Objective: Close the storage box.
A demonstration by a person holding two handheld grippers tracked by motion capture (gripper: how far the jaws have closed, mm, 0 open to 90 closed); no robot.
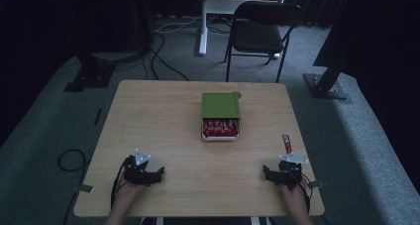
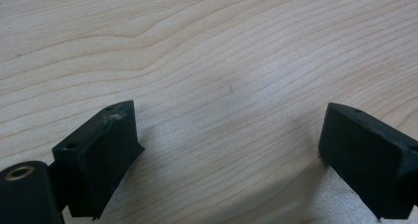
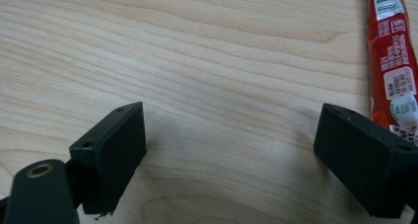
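In the high view, the red sachet (image 1: 287, 143) lies on the table (image 1: 163, 126) just ahead of the right gripper (image 1: 282, 174), apart from the green tin (image 1: 221, 117); the left gripper (image 2: 226, 150) is wide open over bare wood; in the right gripper view the jaws stand wide, the sachet beside one jaw; I would centre it between them before closing.

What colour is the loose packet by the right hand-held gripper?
Red with white label print, the packet shows best in the right gripper view.
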